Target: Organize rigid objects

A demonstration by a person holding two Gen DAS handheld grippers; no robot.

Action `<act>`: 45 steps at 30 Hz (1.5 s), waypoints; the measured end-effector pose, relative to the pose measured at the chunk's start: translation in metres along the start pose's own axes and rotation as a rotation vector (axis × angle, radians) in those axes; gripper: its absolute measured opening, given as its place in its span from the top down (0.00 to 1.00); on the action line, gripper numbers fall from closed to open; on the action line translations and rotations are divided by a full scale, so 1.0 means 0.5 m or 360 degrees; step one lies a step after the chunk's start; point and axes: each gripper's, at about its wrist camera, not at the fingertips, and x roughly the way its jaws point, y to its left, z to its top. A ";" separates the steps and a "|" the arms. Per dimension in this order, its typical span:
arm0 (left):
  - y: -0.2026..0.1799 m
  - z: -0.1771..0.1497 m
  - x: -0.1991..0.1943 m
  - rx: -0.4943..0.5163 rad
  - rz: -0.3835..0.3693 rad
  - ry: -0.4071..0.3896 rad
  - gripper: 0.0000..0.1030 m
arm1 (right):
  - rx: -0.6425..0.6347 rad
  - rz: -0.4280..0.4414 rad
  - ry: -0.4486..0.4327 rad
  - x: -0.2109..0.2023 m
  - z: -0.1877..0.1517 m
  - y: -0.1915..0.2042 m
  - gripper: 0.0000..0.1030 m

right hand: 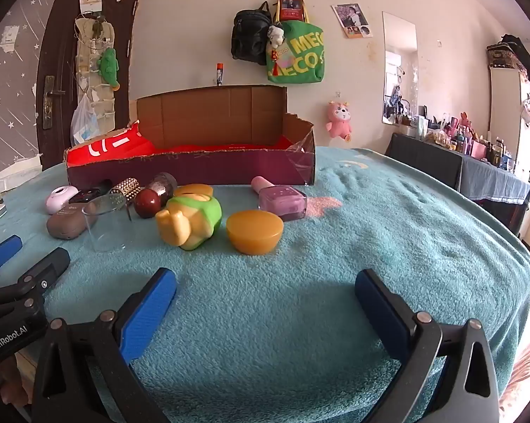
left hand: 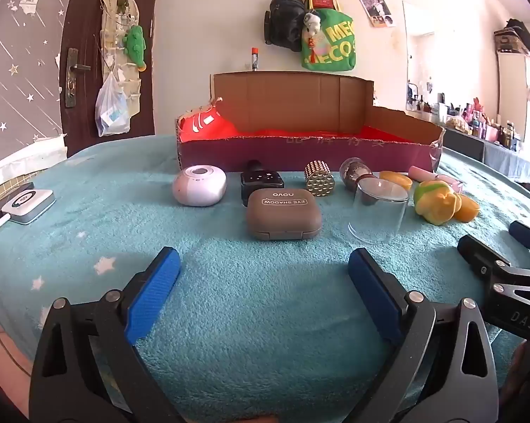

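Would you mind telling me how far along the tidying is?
Barely begun. The cardboard box holds only red fabric. Both the left gripper and right gripper are open and hold nothing. The compact, glass, toy and the other small items remain on the blanket.

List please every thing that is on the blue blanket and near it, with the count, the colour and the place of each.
cardboard box: 1, brown and purple, back of blanket, red lining inside
round device: 1, white, far left of row
eye shadow case: 1, grey-brown, front of row
black gadget: 1, behind the case
studded cylinder: 1, gold, lying mid-row
clear glass: 1, upside down
squishy toy: 1, green and yellow
orange domes: 2, either side of the toy
nail polish bottle: 1, pink, lying at right
left gripper: open, empty
right gripper: open, empty
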 end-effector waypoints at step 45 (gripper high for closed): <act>0.001 0.000 0.001 -0.0001 -0.0005 0.0010 0.03 | 0.0000 0.0000 0.0000 0.001 0.000 0.000 0.00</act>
